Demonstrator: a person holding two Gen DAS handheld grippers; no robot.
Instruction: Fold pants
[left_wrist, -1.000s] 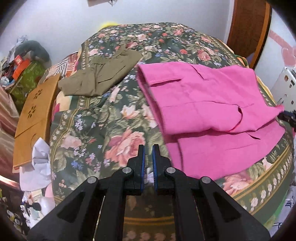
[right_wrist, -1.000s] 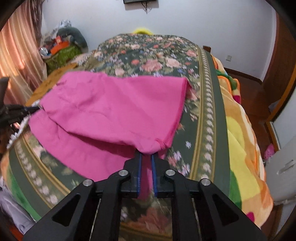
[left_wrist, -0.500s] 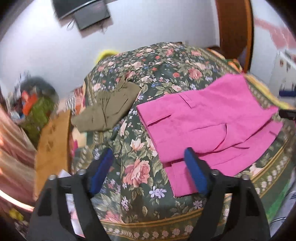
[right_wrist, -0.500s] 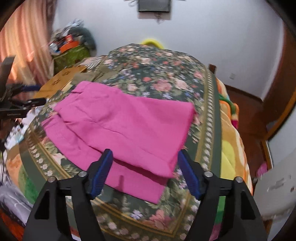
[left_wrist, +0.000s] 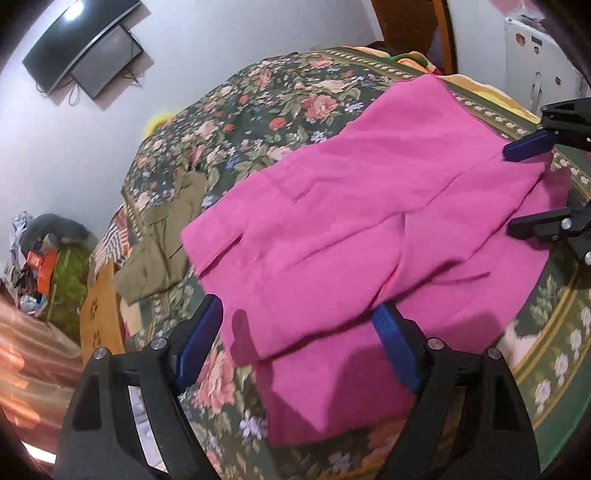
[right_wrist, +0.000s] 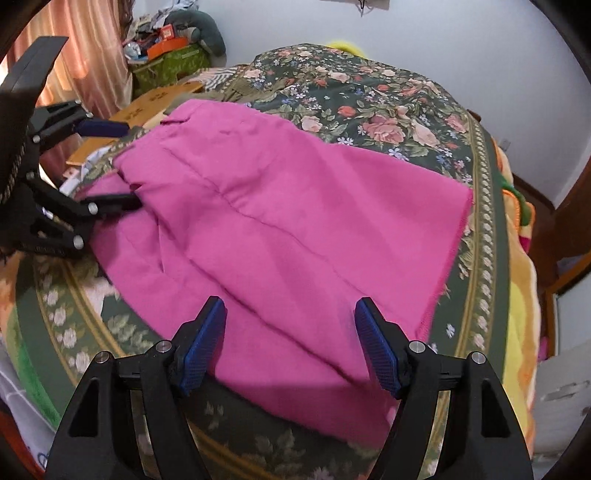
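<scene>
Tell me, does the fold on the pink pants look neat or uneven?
Uneven: the pants upper layer lies askew, so the lower layer sticks out along the near edge. Both grippers, left and right, are open.

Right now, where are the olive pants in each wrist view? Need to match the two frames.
Left wrist: olive pants lie left of centre, on the bedspread beside the pink pants.
Right wrist: only a sliver of them shows at top centre, beyond the pink pants' far edge.
Shared landmark: the wooden board at the bed's edge.
</scene>
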